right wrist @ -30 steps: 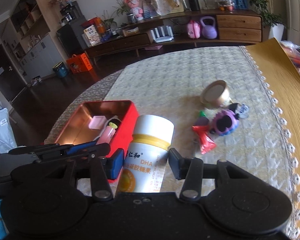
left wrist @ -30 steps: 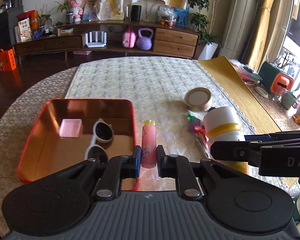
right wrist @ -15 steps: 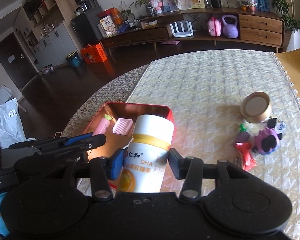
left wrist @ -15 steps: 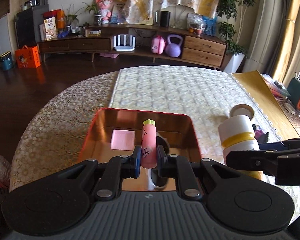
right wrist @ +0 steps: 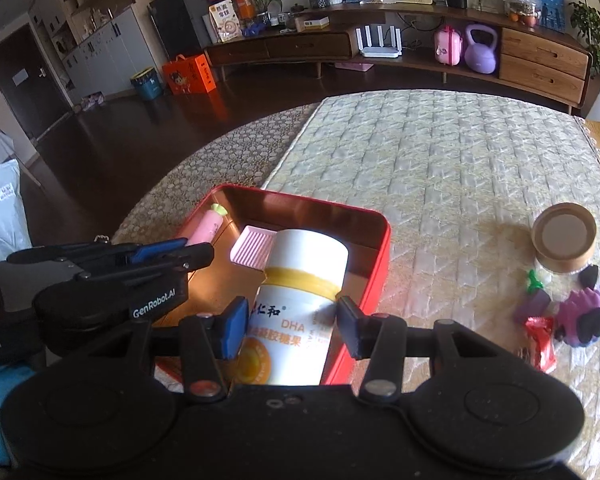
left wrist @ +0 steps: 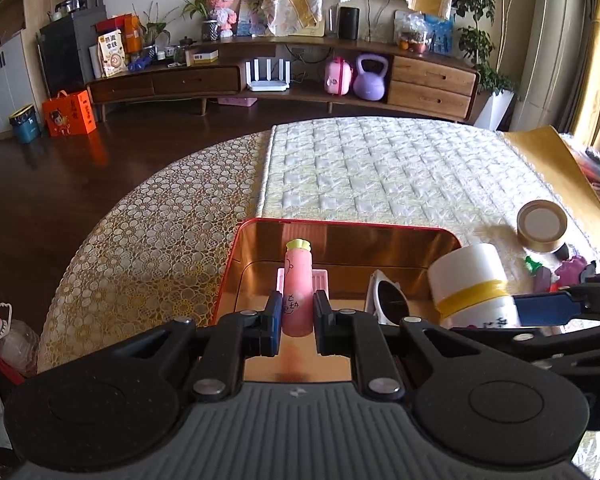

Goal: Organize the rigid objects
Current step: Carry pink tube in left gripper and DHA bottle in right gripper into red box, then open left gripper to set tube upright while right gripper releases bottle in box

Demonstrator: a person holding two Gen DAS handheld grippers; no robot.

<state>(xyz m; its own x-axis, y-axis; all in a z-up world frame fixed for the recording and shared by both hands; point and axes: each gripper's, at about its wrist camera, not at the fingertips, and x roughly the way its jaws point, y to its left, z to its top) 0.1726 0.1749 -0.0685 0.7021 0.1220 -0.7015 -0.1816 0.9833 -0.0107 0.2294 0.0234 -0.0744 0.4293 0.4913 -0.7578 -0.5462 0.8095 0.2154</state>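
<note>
- My left tool pinches the pink carrot-shaped tube, held over the red tin on the worktop.
- In the tin a pink tray lies behind the tube, with sunglasses just to its right.
- My right tool grips the white bottle above the tin's right part, crowding the sunglasses.
- Well to the right on the worktop: a gold-lidded jar, a purple toy, a red wrapper.
</note>
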